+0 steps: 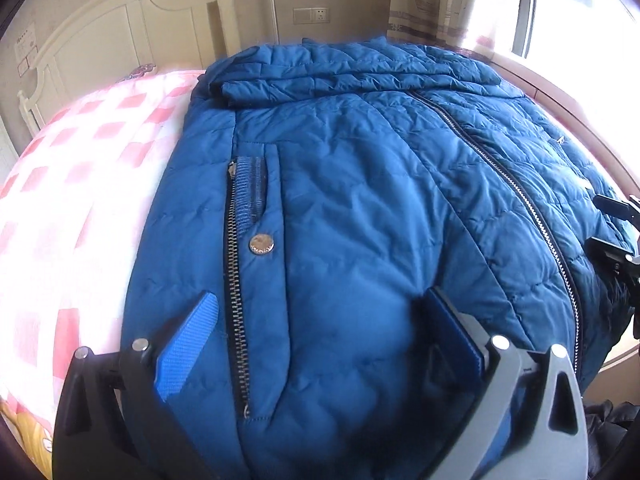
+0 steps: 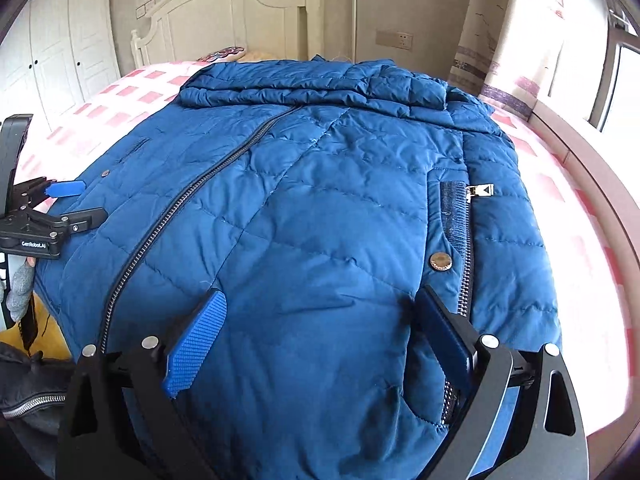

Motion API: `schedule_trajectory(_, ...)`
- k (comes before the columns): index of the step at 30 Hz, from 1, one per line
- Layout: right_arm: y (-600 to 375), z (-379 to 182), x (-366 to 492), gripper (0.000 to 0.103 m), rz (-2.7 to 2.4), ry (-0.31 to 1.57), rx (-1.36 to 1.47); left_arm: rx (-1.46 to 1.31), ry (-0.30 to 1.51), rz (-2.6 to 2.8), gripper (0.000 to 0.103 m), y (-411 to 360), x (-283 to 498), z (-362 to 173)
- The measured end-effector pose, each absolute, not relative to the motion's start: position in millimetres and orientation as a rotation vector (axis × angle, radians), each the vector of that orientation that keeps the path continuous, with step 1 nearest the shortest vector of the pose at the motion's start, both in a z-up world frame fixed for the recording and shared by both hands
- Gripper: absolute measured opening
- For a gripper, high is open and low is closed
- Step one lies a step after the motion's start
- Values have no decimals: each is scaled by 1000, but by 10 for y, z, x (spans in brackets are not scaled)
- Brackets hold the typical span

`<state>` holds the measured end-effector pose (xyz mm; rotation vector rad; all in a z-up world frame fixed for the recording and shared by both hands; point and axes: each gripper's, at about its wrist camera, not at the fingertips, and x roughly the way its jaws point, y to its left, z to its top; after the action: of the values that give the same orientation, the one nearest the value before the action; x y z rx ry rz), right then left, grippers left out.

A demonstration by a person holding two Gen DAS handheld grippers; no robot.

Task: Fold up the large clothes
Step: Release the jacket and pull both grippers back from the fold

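A blue quilted jacket (image 1: 360,200) lies front up on the bed, its centre zip (image 2: 172,216) done up and a sleeve (image 2: 304,92) folded across its far end. My left gripper (image 1: 320,300) is open above the near hem, its fingers either side of the left pocket zip (image 1: 234,280). The right gripper (image 2: 320,296) is open too, over the hem beside the right pocket zip (image 2: 466,248). Fabric bulges between both pairs of fingers without being pinched. Each gripper shows at the edge of the other's view: left gripper (image 2: 80,202), right gripper (image 1: 612,224).
The pink and white checked sheet (image 1: 80,184) covers the bed. A white headboard (image 2: 224,12) stands at the far end and a wardrobe (image 2: 60,40) at far left. Curtain (image 2: 528,40) and window run along the right. A dark garment (image 2: 28,392) lies at the near left.
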<state>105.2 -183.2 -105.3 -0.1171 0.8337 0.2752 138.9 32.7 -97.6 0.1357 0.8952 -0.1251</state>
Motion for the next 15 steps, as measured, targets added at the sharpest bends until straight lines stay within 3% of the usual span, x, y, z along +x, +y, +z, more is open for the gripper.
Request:
schedule_trajectory(4,-1725,-889,816,91,351,762,-96,121,833,-211,99,169,1148,-786)
schedule_trajectory(8,-1494,-1146,748,92,351,793,-224,307,814,-201,101,-212,992,-931)
schedule_trajectory(15,-1655,-1014,657,92,334,754,-181,217,864,-215,102,-43,1062,-1014)
